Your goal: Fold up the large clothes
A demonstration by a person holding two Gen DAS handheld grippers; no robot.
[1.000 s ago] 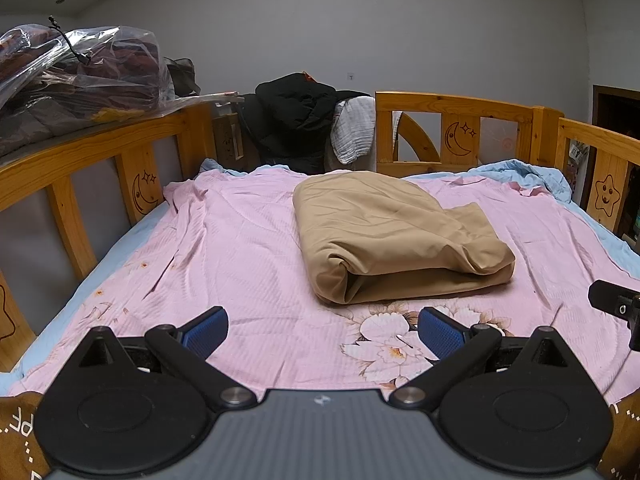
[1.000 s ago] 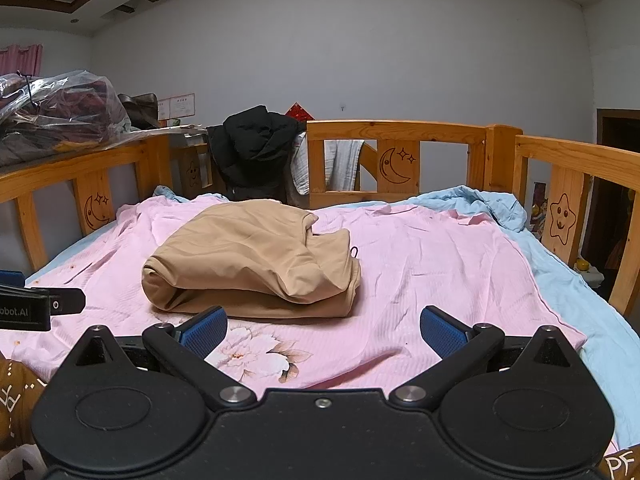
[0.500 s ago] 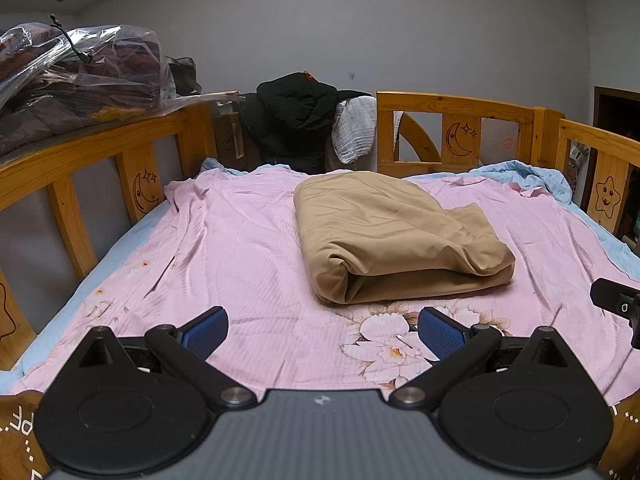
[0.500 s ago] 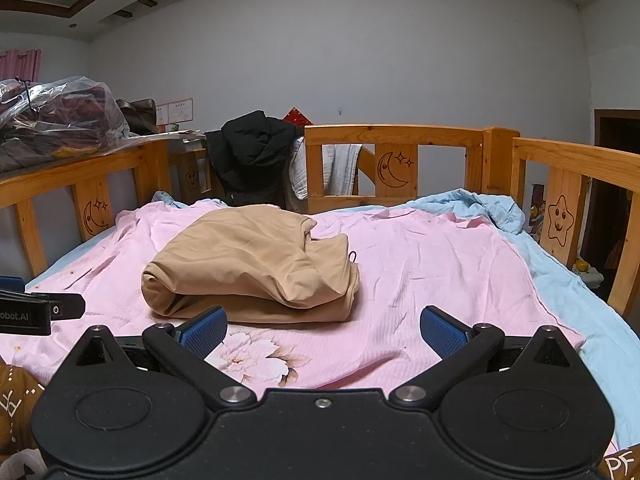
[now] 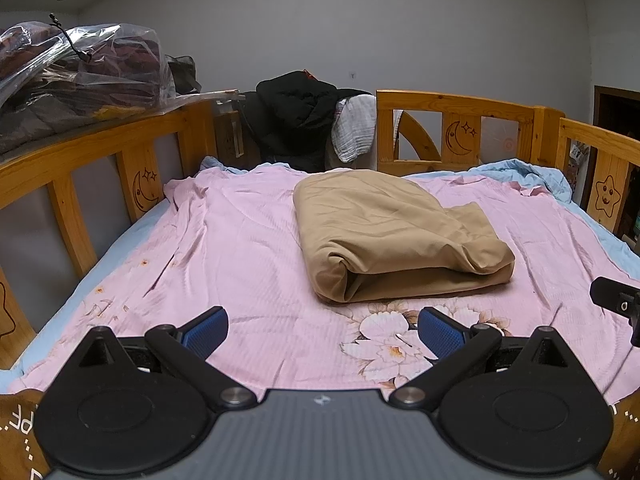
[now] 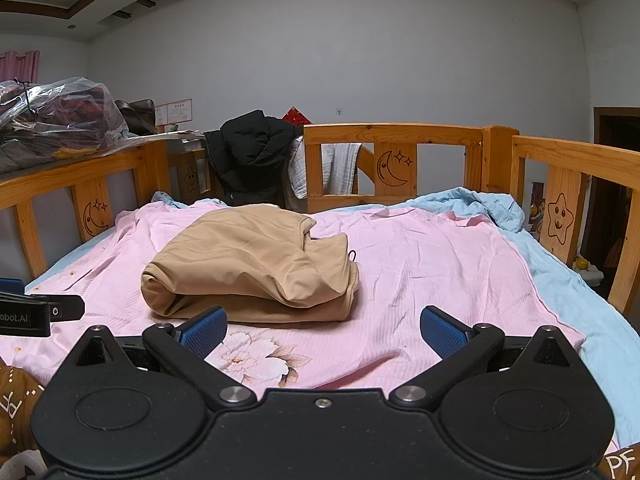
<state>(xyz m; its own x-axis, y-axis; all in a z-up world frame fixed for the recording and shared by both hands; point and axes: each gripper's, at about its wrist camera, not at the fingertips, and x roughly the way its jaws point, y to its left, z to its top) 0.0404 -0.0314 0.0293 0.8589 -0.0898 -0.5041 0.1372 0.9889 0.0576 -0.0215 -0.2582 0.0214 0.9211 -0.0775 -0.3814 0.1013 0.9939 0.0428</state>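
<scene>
**Fingers wide, tan garment folded on the bed**

Blue ribbed fingers (image 5: 206,330) of the left gripper (image 5: 322,330) stand spread wide, holding nothing, above a pink crinkled sheet (image 5: 248,248). Beyond them a smooth tan garment (image 5: 396,236) lies folded into a thick, rounded bundle.

From the right wrist, the right gripper (image 6: 324,330) is likewise spread and empty; the garment (image 6: 256,264) rests mid-bed, inside wooden rails (image 6: 394,130).

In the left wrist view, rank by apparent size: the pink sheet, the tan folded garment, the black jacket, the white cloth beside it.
1. pink sheet
2. tan folded garment
3. black jacket, though it lies farther back
4. white cloth
</scene>
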